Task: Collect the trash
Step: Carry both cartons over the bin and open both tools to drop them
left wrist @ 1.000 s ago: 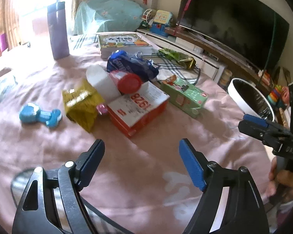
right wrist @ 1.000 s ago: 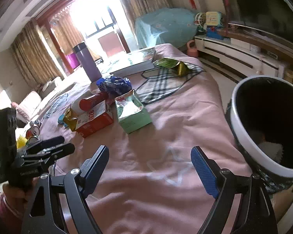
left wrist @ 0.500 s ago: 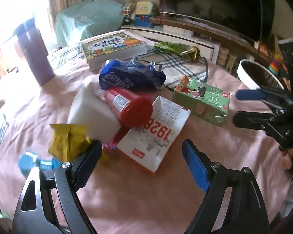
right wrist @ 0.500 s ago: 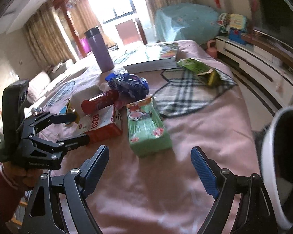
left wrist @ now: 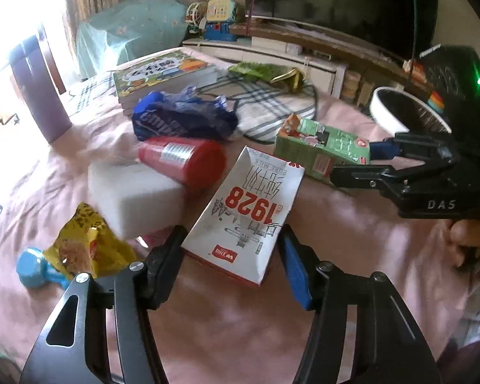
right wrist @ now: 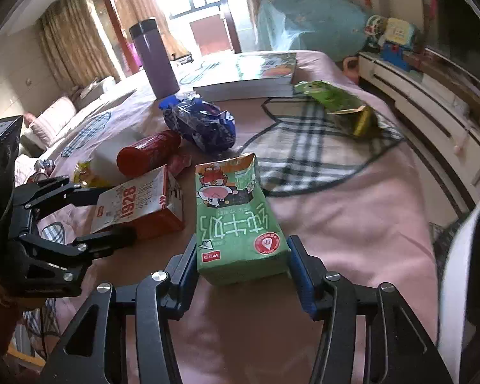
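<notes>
My left gripper [left wrist: 232, 264] is open with its jaws on either side of the near end of a red-and-white "1928" milk carton [left wrist: 249, 211] lying on the pink cloth. My right gripper [right wrist: 241, 270] is open around the near end of a green milk carton [right wrist: 236, 220]. Each gripper shows in the other view: the right gripper [left wrist: 355, 163] at the green carton [left wrist: 320, 147], the left gripper [right wrist: 108, 214] at the 1928 carton [right wrist: 140, 204]. Whether the pads touch the cartons I cannot tell.
Behind the cartons lie a red can [left wrist: 180, 156], a white block [left wrist: 131, 198], a blue wrapper [left wrist: 182, 118], a yellow wrapper [left wrist: 86, 243] and a green-gold wrapper [right wrist: 339, 105]. Books [right wrist: 249, 73], a purple flask [right wrist: 155, 60] and a blue toy [left wrist: 35, 267] are around. A white-rimmed bin [right wrist: 464, 288] stands right.
Both grippers have moved forward onto the cartons: the left now brackets the 1928 carton, the right brackets the green carton. The bin has slid to the right edge of the right view.
</notes>
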Motion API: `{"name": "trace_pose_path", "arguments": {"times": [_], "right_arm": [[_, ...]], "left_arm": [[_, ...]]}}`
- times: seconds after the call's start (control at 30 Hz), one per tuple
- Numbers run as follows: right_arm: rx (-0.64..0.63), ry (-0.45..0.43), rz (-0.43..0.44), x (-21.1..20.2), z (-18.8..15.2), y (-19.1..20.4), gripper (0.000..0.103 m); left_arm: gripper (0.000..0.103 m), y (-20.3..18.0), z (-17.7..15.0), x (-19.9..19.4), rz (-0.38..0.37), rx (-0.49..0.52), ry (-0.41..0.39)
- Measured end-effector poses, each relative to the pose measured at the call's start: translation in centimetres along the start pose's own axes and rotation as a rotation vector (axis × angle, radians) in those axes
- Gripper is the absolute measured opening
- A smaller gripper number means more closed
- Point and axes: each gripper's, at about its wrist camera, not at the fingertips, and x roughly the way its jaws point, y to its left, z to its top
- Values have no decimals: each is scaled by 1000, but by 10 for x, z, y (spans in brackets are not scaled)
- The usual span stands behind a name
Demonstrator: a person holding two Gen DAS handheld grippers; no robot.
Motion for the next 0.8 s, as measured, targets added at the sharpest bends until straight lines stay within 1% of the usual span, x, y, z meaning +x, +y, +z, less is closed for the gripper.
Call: {"name": "trace_pose_path", "arguments": {"times": [0.07, 0.23, 0.4, 0.53, 0.8], "right_arm": [[30, -17, -5, -11, -7, -4, 53], [137, -79, -23, -46, -26, -22, 52], [215, -152, -51, -84, -43, -39, 52], [264, -204, -93, -114, -53, -55, 52], [326, -249, -176, -150, -72, -82, 52]], "left_arm": [[57, -10, -2, -9, -12, -18, -21], [57, -33, -3, -18, -53, -63, -33], [56, -58, 0, -22, -93, -91, -44], [56, -81, 7, -20, -124, -78, -44], [56, -128, 30, -19, -174, -28, -52]]}}
